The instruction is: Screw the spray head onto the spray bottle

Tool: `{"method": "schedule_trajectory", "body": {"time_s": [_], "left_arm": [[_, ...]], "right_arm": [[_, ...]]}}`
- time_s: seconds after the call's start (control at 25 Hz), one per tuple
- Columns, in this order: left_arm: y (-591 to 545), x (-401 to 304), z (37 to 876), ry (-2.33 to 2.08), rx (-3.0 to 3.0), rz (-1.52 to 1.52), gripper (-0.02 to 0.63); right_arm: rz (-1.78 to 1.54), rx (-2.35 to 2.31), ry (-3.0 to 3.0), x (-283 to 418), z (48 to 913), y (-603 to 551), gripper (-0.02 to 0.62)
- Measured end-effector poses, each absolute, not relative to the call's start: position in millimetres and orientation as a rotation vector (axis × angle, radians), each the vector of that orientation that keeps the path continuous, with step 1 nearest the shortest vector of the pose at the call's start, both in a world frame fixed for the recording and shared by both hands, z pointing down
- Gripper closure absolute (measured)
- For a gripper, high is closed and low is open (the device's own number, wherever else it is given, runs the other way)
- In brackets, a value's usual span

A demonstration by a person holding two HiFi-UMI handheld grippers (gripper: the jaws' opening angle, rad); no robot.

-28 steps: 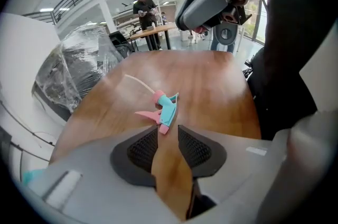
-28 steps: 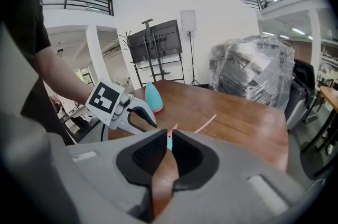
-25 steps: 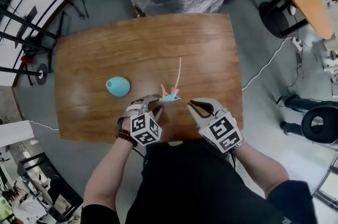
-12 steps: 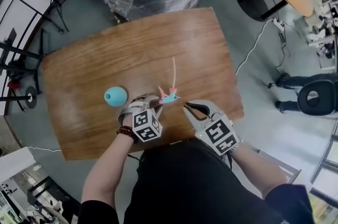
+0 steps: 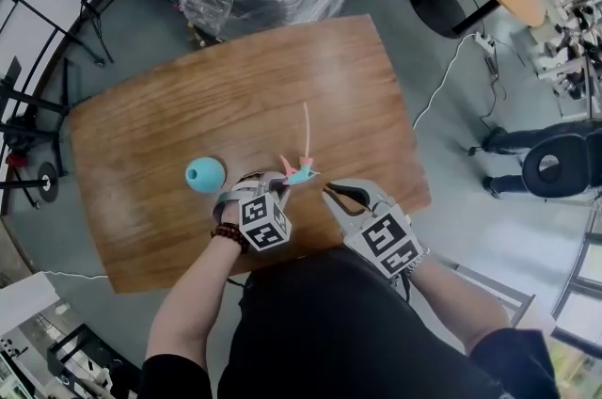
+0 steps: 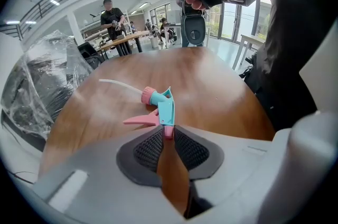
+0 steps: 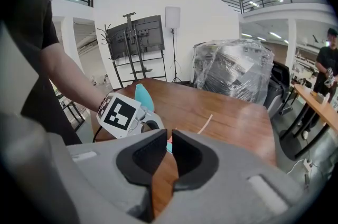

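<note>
- Teal-and-pink plastic trigger spray head [image 5: 302,171] at the near edge of the brown wooden tabletop [image 5: 282,58], thin pale dip tube [image 5: 306,129] pointing away across the wood; resting on the surface or just off it, hard to tell which.
- Left claw [image 6: 168,135]: just been closing, now pinched on the head's pink nozzle tip, right between the pad tips.
- Right claw [image 7: 169,138]: jaws together bar a sliver, nothing between them; poised near the head on its right, apart from it.
- Teal rounded plastic spray bottle [image 5: 205,173] on the tabletop just left of the left claw, touched by neither claw; neck not readable from above.
- Judged progress: early. Head gripped, nothing more; not brought to the bottle, tube not fed into the neck, no thread engaged.
- Left to do, as a guess: steady the bottle with one claw, lower tube and collar into the neck, turn the collar until snug.
- Slight-looking hold on the narrow nozzle tip for twisting; probably wants a grip nearer the collar.
</note>
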State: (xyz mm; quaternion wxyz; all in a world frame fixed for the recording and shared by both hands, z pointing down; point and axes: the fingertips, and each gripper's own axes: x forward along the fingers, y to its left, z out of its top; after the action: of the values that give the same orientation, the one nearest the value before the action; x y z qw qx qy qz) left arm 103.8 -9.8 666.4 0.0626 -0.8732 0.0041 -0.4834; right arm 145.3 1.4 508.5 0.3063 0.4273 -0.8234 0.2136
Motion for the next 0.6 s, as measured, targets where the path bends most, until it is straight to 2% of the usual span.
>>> {"method": "schedule_trajectory", "body": {"time_s": [0.4, 0.6], "left_arm": [[-9, 106, 642, 0.096, -2.872, -1.42, 0.534], [-11, 108, 615, 0.191, -3.127, -1.345, 0.534]], "right_arm": [[0.469, 1.053, -2.158, 147, 510, 6, 0.574], [0.298, 0.939, -2.111, 148, 512, 4, 0.528]]}}
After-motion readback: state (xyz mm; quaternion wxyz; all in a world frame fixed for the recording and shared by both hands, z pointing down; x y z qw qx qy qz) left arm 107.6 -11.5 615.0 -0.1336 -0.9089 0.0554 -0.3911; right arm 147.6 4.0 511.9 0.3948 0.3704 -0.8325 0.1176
